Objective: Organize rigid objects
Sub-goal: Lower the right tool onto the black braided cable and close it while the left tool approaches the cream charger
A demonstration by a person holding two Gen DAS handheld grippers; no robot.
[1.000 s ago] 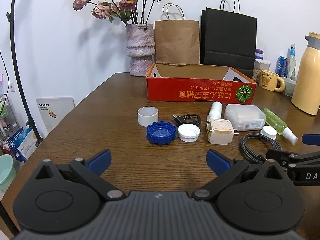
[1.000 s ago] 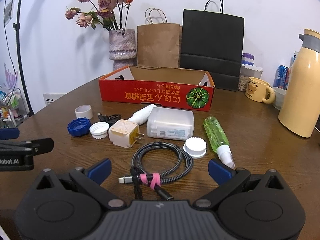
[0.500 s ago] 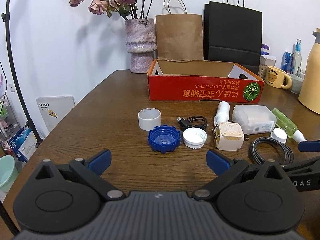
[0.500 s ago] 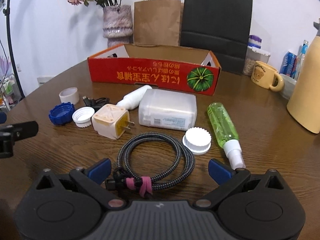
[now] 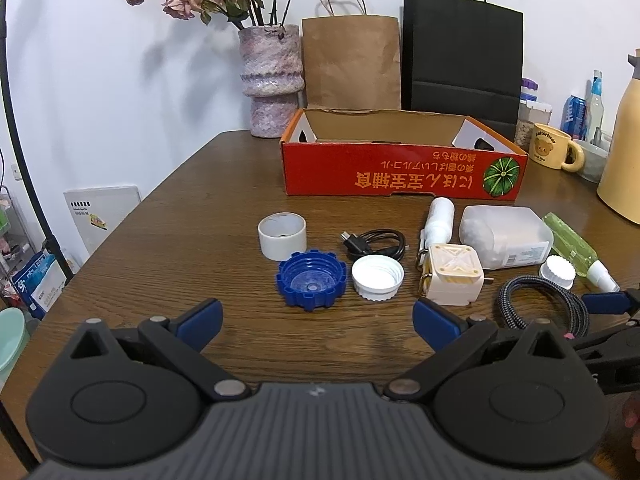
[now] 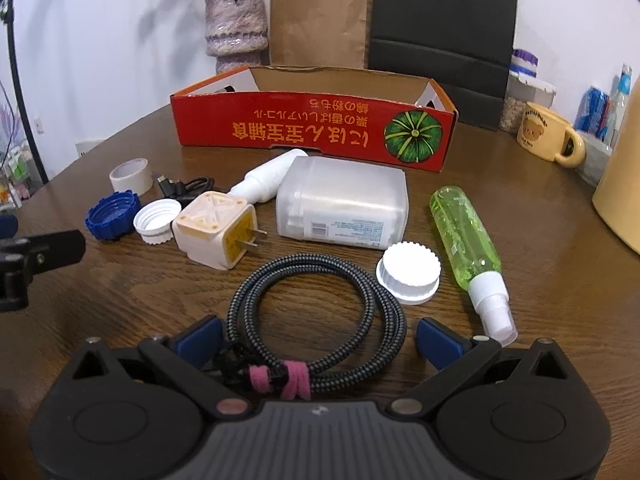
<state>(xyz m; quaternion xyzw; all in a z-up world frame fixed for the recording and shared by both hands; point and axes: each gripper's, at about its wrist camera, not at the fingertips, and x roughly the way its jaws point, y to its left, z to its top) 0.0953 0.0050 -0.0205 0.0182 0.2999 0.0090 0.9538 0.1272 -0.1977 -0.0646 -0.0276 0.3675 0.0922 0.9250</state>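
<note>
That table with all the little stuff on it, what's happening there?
A person holds a gripper in each hand, tidying small things, likely into the red cardboard box. Nothing is picked up yet. The right gripper is open and low around the coiled braided cable. The left gripper is open too, facing the blue cap and a white cap. The charger plug, green spray bottle and tape roll lie on the table.
</note>
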